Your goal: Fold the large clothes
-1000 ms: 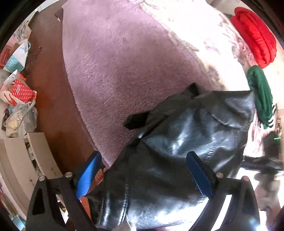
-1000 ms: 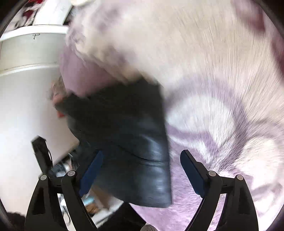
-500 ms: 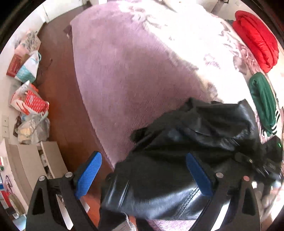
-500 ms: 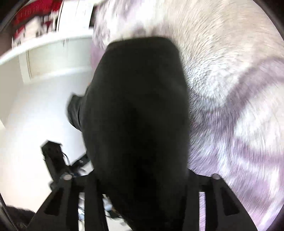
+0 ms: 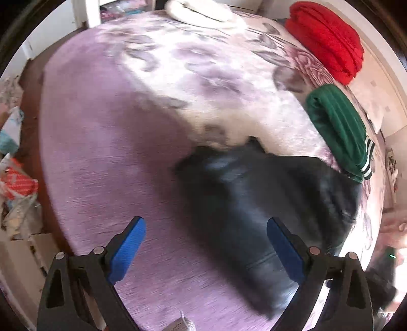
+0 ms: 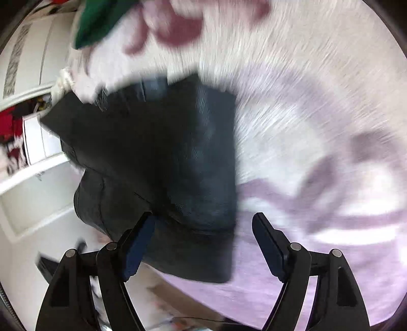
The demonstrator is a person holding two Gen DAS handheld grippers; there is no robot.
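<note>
1. The left gripper (image 5: 204, 248) is hovering with its blue-padded fingers (image 5: 128, 249) spread wide, and nothing is sitting between them; only the lilac bedspread (image 5: 106, 157) is showing in the gap.
2. The black leather jacket (image 5: 267, 203) is lying in a blurred heap on that bedspread, ahead of the left gripper and off to its right side, with the right-hand finger overlapping the jacket's near edge in the picture. Whether that finger is touching the leather, I cannot tell.
3. A folded green garment (image 5: 338, 129) is resting beyond the jacket, further out to the gripper's right, its near end just meeting the jacket's far corner.
4. A folded red garment (image 5: 328, 38) is sitting further ahead still, past the green one, and a white bundle (image 5: 201, 11) is lying at the far edge straight ahead.
5. Bags and clutter (image 5: 17, 185) are standing on the floor off to the left gripper's left, below the bedspread's edge.
6. The right gripper (image 6: 203, 244) is also standing parted, somewhat less widely, and clamping nothing.
7. In the right wrist view the jacket (image 6: 157, 157) is lying ahead and to the left of centre, its near hem draping over the left-hand finger (image 6: 138, 244) while the right-hand finger is standing over bare bedspread (image 6: 318, 127).
8. The green garment (image 6: 101, 17) is showing as a smear far ahead to the right gripper's left, and white furniture (image 6: 30, 178) is standing off to its left.
</note>
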